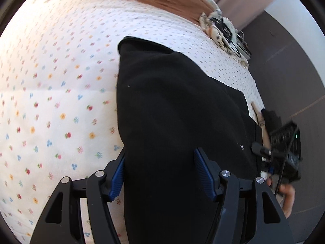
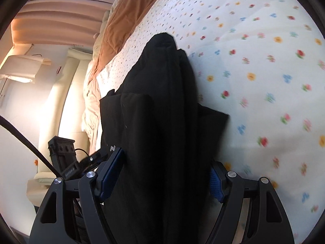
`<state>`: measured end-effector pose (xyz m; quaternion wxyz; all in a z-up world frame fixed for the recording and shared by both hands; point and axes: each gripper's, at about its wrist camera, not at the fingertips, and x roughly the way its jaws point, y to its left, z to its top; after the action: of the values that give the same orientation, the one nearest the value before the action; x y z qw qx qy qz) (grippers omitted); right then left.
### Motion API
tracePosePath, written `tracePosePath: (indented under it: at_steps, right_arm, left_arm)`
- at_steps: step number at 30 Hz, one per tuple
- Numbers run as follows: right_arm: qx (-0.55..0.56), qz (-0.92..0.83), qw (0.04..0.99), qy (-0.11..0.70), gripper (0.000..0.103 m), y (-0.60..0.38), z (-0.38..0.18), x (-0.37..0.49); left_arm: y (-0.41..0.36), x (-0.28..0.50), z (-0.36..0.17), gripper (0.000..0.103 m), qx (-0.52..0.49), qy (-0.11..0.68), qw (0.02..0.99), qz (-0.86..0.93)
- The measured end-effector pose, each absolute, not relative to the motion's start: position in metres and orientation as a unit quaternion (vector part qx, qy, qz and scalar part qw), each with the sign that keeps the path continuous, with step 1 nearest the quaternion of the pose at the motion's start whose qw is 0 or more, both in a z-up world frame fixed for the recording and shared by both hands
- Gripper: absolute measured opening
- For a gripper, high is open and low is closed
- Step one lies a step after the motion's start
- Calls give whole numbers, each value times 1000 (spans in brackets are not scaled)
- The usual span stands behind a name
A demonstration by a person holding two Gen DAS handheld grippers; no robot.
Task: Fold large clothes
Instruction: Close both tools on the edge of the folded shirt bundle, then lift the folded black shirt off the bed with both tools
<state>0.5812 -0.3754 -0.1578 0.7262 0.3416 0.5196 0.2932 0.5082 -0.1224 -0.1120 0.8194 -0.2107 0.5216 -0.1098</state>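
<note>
From where I stand, everything turns on the black garment [image 1: 178,109], a long, thick fold of dark cloth lying on the flowered bedsheet [image 1: 61,105]. Nearest, the left gripper [image 1: 160,174] stands half wide, its jaws set around the near end of the garment: the blue pads [image 1: 204,175] flank the cloth, one pad on the fabric and the other at its edge beside the sheet, though whether they actually pinch it I cannot tell. The right gripper [image 2: 164,177] is spread rather wide too, and a bulky bunch of the same garment [image 2: 162,122] fills the gap between its fingers [image 2: 110,171], reaching both blue pads, so it appears to hold that thick bundle. Just beside the garment's near end, in the left wrist view, a hand [image 1: 287,195] grips the other tool's black body. Beyond the garment the sheet spreads out white with small coloured flowers. Farther still, past its far tip, an orange blanket [image 2: 121,18] lies crumpled, and pale curtains [image 2: 61,20] hang behind.
</note>
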Motion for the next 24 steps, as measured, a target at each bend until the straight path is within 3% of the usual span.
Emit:
tracePosePath:
  at_steps: [3, 7, 10, 14, 20, 24]
  right_arm:
    - [343, 293, 728, 516, 73, -369, -160, 590]
    - [350, 280, 733, 511, 38, -373, -170, 590]
    - [368, 291, 728, 500, 28, -378, -176, 585]
    - [370, 297, 730, 491, 22, -380, -175, 577]
    - [343, 309, 753, 470, 13, -369, -146, 564]
    - [328, 316, 765, 455, 13, -367, -126, 548]
  left_arm:
    - [-128, 509, -111, 64, -196, 522, 823, -107]
    - [-116, 519, -122, 64, -233, 525, 812, -103]
    - [-99, 522, -140, 64, -287, 531, 790, -108]
    - [-92, 520, -152, 63, -339, 530, 768, -115]
    - [-100, 510, -126, 44, -328, 516, 781, -123]
    - [-105, 500, -99, 44, -329, 496, 792, -135]
